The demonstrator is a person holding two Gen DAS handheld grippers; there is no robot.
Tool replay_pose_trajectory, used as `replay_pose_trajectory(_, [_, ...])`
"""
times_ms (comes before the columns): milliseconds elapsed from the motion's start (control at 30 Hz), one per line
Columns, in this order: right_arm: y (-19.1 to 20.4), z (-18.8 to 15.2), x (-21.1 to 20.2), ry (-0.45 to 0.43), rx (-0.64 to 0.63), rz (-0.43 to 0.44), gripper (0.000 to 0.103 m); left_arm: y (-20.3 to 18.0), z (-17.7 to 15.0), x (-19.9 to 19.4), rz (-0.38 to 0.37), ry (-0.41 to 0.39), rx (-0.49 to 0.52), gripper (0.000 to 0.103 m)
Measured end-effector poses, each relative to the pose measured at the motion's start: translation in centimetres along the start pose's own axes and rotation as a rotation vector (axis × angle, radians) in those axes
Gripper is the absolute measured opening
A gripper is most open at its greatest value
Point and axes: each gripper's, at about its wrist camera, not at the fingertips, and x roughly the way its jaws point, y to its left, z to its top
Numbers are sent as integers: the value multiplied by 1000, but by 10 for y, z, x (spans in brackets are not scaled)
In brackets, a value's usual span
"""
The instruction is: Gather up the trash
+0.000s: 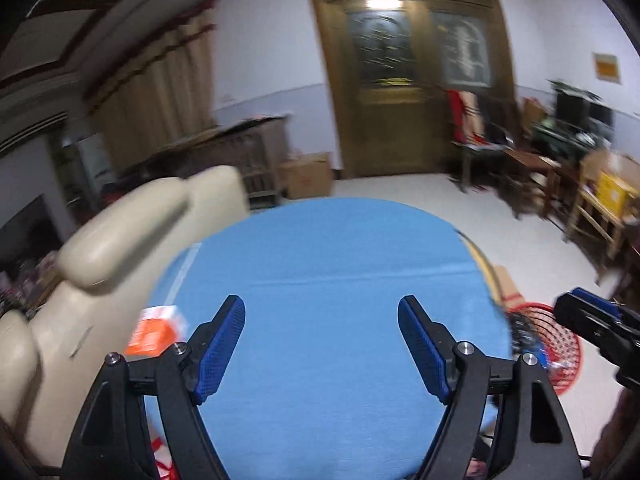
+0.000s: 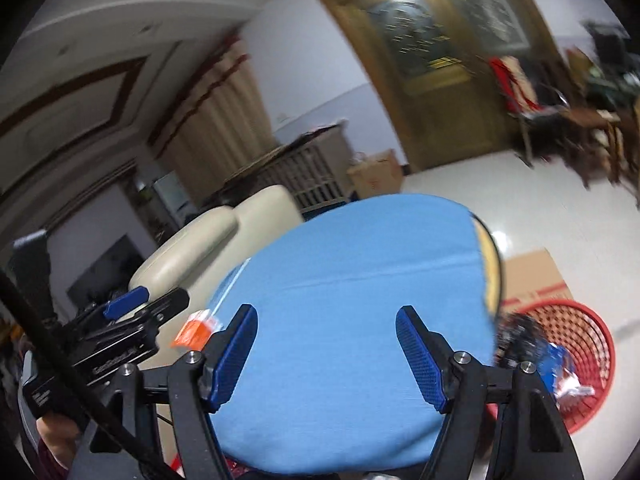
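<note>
Both tongs hang spread and empty over a round table draped in blue cloth [image 1: 320,280]: the left gripper [image 1: 320,344] and the right gripper [image 2: 326,350], nothing between their blue pads. An orange packet [image 1: 154,330] lies at the table's left edge, beside a cream sofa [image 1: 120,240]. The red basket [image 2: 576,344] on the floor, right, already holds wrappers. Judged between pickups; next, reaching left for the packet.

Before you: table [image 1: 328,280]; sofa [image 1: 104,264] left of it, box [image 1: 154,330] at its left edge, basket [image 2: 560,360] on floor right.
</note>
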Motion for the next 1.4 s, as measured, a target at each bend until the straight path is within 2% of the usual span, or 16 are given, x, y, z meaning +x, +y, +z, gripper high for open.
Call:
replay_pose_trajectory(67, [23,-2,5,6,-39,7,75,24,-6,-5,51,-10,-30,80])
replay_pose_trajectory(200, [61,-10,15,13,-122,19,75,55,-21,-7,52,-3,-90,80])
replay_pose_trajectory(367, [87,-13,31,-4,-188,16,75,62,-31,-3,95,-14,-74,80])
replay_pose_trajectory(533, [99,13,45,-80,-203,2,75,68,-28,-1,129,-40,-71,80])
replay_pose_trajectory(633, [107,36,41,-156,-223,23,75,78,-24,0,168,-57,-75,80])
replay_pose_trajectory(767, [125,58,25,-314,-276,58,75,91,-20,-1,204,-69,-88,80])
replay_pose_trajectory(867, [140,67,28,-373,-301,61,75,102,-18,-2,229,-80,-100,80])
replay_pose_trajectory(933, [145,68,39,-357,-294,58,75,110,-20,-4,243,-80,-110,80])
replay_pose_trajectory(1033, [150,67,68,-211,-267,93,75,116,-23,-2,261,-74,-111,83])
replay_pose_trajectory(1067, [153,62,78,-157,-275,72,75,117,-24,-2,263,-70,-112,84])
replay_pose_trajectory(1133, [153,51,89,-108,-283,39,75,118,-25,-2,260,-63,-111,85])
replay_pose_trajectory(1233, [149,33,103,-16,-243,34,75,118,-27,-4,262,-61,-103,85])
replay_pose_trajectory(1400, [134,7,112,65,-255,12,75,116,-30,-3,253,-52,-100,86])
